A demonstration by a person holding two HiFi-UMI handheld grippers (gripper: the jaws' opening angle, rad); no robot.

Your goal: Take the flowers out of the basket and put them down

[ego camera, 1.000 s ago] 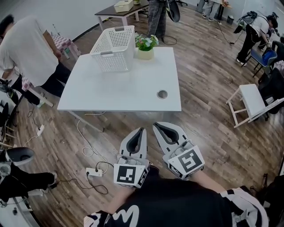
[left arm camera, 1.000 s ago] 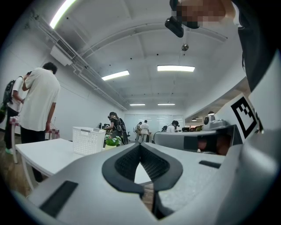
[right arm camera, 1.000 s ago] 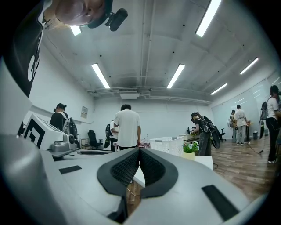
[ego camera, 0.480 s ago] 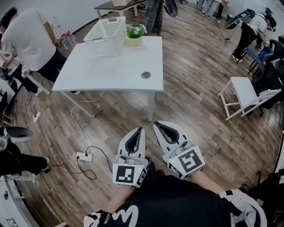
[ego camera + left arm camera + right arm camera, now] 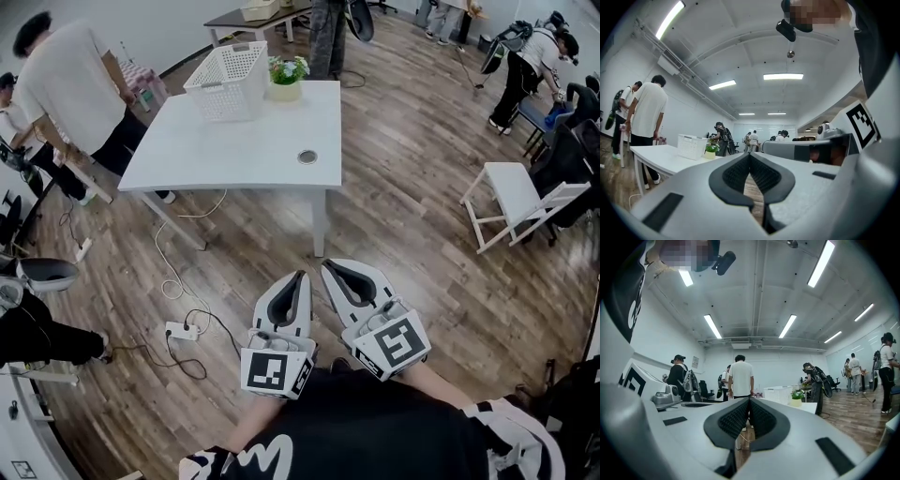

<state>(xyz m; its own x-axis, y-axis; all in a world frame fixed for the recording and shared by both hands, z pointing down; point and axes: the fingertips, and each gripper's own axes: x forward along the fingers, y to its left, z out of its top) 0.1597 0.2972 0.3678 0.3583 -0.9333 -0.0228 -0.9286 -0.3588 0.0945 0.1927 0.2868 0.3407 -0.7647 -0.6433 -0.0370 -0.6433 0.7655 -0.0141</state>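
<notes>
A white mesh basket (image 5: pixel 232 80) stands at the far end of a white table (image 5: pixel 234 150). Right beside it sits a potted plant with small flowers (image 5: pixel 286 78) in a cream pot, outside the basket. Both grippers are held close to my body, well short of the table. My left gripper (image 5: pixel 299 276) is shut with nothing in it. My right gripper (image 5: pixel 325 266) is also shut and empty. The left gripper view shows the basket (image 5: pixel 691 146) and plant (image 5: pixel 710 151) far off; the right gripper view shows the plant (image 5: pixel 797 398) beside the basket (image 5: pixel 777 393).
A round cable hole (image 5: pixel 307 157) sits in the tabletop. A person in a white shirt (image 5: pixel 75 89) stands at the table's left. A white chair (image 5: pixel 514 199) is at the right. A power strip (image 5: pixel 181 330) and cables lie on the wood floor.
The table with basket and plant has shifted away and up in the head view, as I have backed off. Both grippers keep the same shut pose.
</notes>
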